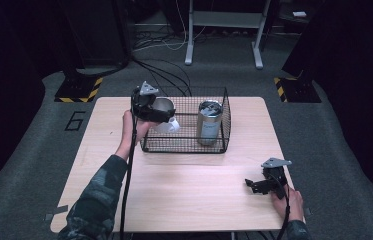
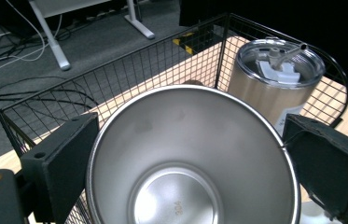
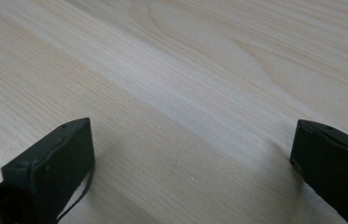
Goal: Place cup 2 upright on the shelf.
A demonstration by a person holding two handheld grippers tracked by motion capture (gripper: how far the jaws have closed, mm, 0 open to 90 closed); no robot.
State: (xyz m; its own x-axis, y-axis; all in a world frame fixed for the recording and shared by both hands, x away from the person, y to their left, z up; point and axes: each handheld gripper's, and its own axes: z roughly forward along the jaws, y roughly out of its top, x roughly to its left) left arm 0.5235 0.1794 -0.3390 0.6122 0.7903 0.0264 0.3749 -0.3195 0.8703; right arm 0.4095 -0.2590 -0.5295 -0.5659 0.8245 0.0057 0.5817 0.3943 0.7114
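Observation:
A black wire basket [image 1: 184, 149] stands at the back middle of the wooden table [image 1: 184, 195]. In its right half a lidded steel tumbler [image 1: 209, 122] with a straw stands upright. My left gripper [image 1: 166, 112] is shut on an open steel cup [image 1: 163, 106] and holds it over the basket's left end. In the left gripper view the cup [image 2: 190, 154] sits mouth-up between both jaws, with the tumbler [image 2: 274, 79] beyond it inside the basket [image 2: 115, 79]. My right gripper [image 1: 252, 186] rests low at the table's front right, open, with bare wood between its jaws [image 3: 192, 158].
Something white [image 1: 168, 126] shows just under the held cup inside the basket. Beyond the table, cables [image 1: 164, 70] lie on the grey floor, with desk legs [image 1: 190, 45] and hazard-striped bases [image 1: 80, 90] behind. Bare wood lies between the basket and the table's front edge.

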